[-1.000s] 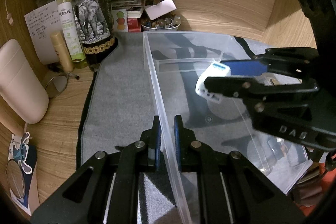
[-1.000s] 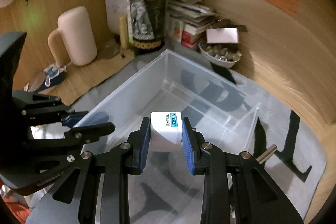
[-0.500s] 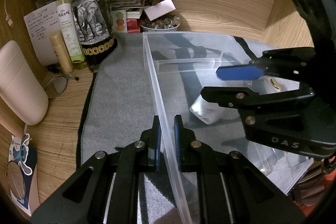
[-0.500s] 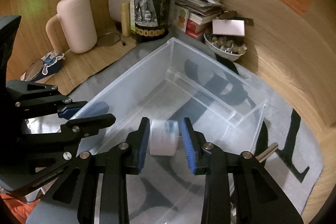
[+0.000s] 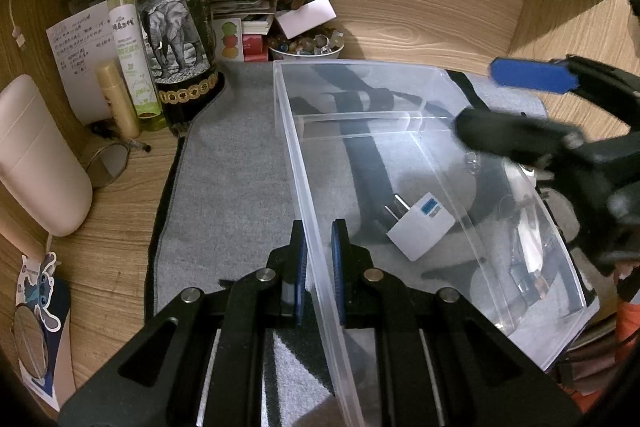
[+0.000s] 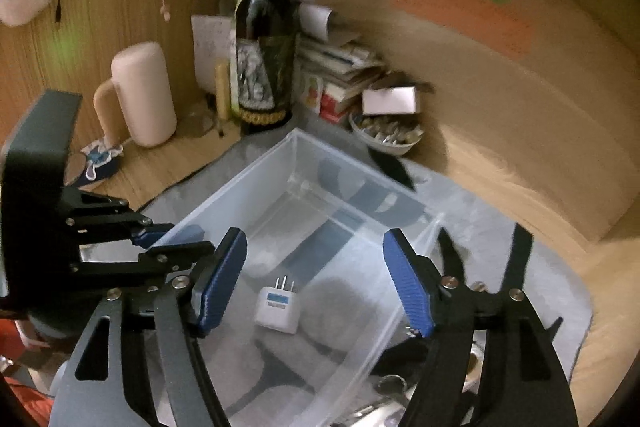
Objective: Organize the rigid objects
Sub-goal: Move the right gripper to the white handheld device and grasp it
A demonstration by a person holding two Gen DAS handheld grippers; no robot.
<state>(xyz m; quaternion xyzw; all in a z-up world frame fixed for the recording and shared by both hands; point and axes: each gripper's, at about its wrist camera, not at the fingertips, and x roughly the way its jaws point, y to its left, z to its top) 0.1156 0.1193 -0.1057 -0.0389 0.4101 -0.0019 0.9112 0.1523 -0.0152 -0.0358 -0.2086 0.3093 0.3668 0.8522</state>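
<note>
A white plug adapter (image 6: 277, 309) lies flat on the floor of a clear plastic bin (image 5: 404, 115), in the larger compartment, prongs pointing toward the inner divider. Above it hangs the right gripper (image 6: 316, 281), jaws spread wide and holding nothing. The left gripper (image 5: 319, 243) is clamped on the bin's near wall, its blue pads pressed to either side of the thin plastic, steadying it on a grey mat (image 5: 236, 187).

One item appears sorted; no other object is visible in the main compartment. The smaller section beyond the divider looks bare. Just outside the bin's right edge, some metallic objects (image 6: 390, 385) show blurred and partly hidden, possibly next in line, though that cannot be told. Past the mat, a wine bottle (image 5: 172, 23), a pale mug (image 6: 140, 95) and a bowl of trinkets (image 5: 306, 45) crowd the wooden desk's back corner.
</note>
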